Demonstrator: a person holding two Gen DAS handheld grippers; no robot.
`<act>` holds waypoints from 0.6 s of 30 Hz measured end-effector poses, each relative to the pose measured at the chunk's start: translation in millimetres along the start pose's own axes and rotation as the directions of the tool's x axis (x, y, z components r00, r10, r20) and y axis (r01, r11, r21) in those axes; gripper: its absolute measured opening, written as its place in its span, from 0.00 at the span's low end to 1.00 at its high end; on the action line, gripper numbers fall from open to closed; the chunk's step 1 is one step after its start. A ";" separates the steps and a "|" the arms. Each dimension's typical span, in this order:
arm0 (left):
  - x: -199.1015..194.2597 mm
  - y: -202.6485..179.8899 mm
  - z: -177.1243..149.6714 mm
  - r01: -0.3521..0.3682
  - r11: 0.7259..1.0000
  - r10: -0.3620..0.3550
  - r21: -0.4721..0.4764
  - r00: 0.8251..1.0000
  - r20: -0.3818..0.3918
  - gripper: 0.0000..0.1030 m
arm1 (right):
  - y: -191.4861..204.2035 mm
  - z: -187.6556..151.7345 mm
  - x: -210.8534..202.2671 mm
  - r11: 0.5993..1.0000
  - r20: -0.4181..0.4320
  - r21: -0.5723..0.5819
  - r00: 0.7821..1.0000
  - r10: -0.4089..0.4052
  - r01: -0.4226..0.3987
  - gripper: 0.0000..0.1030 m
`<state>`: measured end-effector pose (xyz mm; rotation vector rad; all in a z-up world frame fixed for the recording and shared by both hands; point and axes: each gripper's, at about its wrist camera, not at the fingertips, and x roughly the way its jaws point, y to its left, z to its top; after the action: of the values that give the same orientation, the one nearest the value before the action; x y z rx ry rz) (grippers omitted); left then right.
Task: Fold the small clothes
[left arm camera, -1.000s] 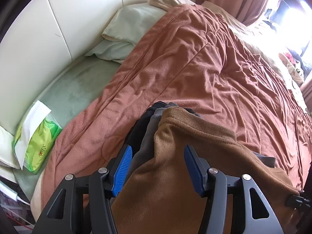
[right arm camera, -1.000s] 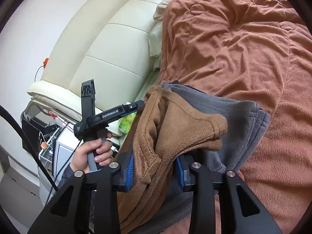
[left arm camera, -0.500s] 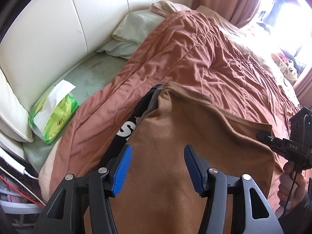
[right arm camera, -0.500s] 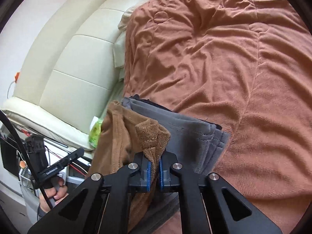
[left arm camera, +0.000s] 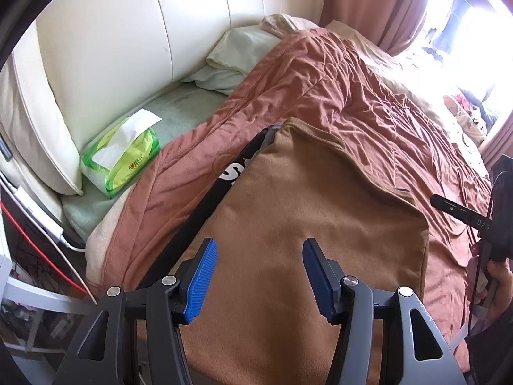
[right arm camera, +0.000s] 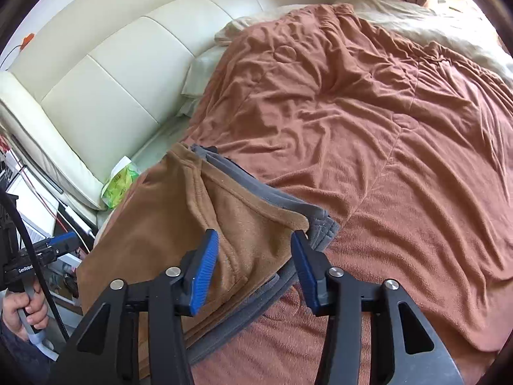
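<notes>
A folded brown fleece garment [left arm camera: 304,211] lies flat on top of a stack of folded clothes on the bed; it shows again as the brown garment [right arm camera: 179,211] in the right wrist view. Under it lie a grey garment [right arm camera: 288,202] and a black one with white lettering [left arm camera: 224,176]. My left gripper [left arm camera: 259,276] hovers open over the brown garment's near part, holding nothing. My right gripper [right arm camera: 253,266] stands open above the brown garment's right corner, with the cloth lying loose between its blue pads.
A rust-brown blanket [right arm camera: 368,112] covers the bed. A green tissue pack [left arm camera: 121,157] lies on the pale green sheet by the cream padded headboard [left arm camera: 144,32]. Pillows [left arm camera: 237,54] sit at the head. Cables [left arm camera: 48,234] hang off the left edge. A hand [right arm camera: 22,311] holds the other gripper.
The right gripper has let go of the brown garment's corner and now stands open. The garment has dropped flat onto the stack. Both grippers have drawn back from the stack.
</notes>
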<state>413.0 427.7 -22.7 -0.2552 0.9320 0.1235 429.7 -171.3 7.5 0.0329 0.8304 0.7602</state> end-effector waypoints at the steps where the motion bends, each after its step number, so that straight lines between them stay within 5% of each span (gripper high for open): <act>1: -1.7 -0.8 -4.3 -0.005 1.000 0.005 0.003 1.000 0.003 0.56 | 2.9 -4.3 -4.5 1.000 0.002 -0.011 1.000 0.011 -0.011 0.45; 12: -2.2 -26.7 -49.0 0.079 0.995 -0.081 0.059 0.996 0.031 0.50 | 44.8 -44.4 -12.1 0.975 -0.049 -0.199 0.995 0.092 -0.100 0.45; 18: 3.1 -39.3 -74.6 0.075 0.995 -0.076 0.071 0.997 0.014 0.48 | 68.9 -66.6 -3.8 0.954 -0.098 -0.289 0.994 0.053 -0.080 0.45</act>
<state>365.4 369.7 -61.2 -0.2237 0.9072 0.0236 341.8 -139.9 -14.6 -0.2406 0.7968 0.9481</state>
